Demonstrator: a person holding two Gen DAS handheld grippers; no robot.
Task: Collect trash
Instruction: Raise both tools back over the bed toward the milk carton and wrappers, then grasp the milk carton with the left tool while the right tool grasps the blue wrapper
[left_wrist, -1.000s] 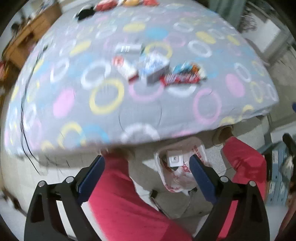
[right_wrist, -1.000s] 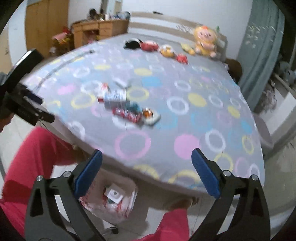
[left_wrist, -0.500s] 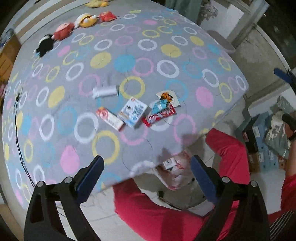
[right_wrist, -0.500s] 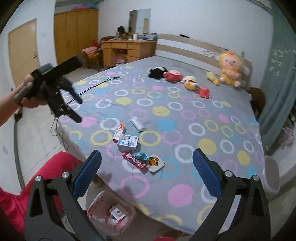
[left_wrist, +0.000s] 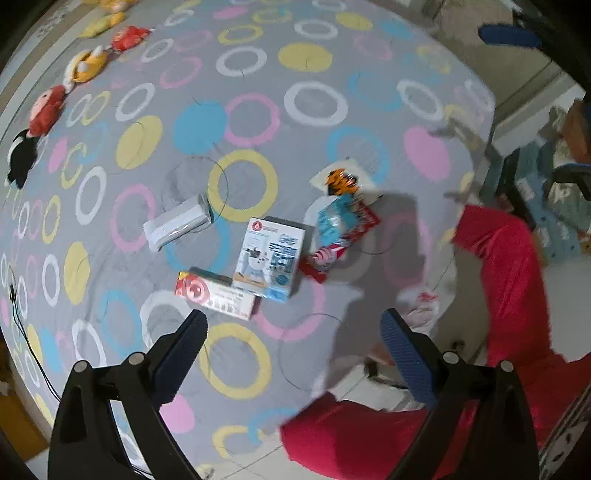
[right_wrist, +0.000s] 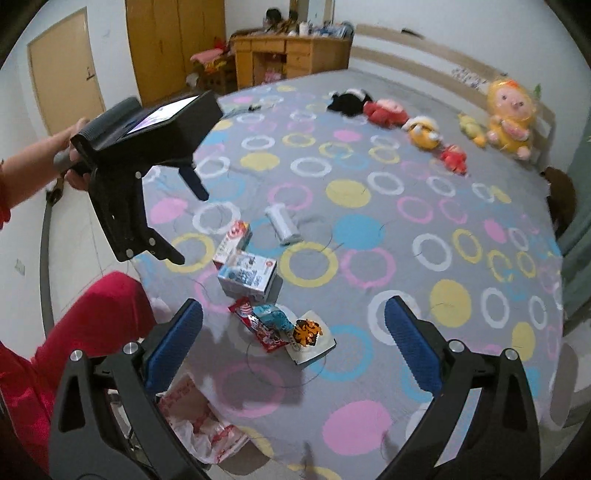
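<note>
Crinkly wrappers (left_wrist: 338, 230) and cardboard boxes (left_wrist: 269, 256) lie below both wide-spread, empty claws (left_wrist: 293, 332) (right_wrist: 293, 325).

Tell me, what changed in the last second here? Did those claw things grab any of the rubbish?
No grab. Both the left gripper and the right gripper rose from beside the plastic bag on the floor to above the bed, jaws open and empty throughout. The white box, wrappers and other litter lie where they did.

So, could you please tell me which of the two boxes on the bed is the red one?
The long flat box, lying nearest the left gripper. The taller box touching it is white and blue.
</note>
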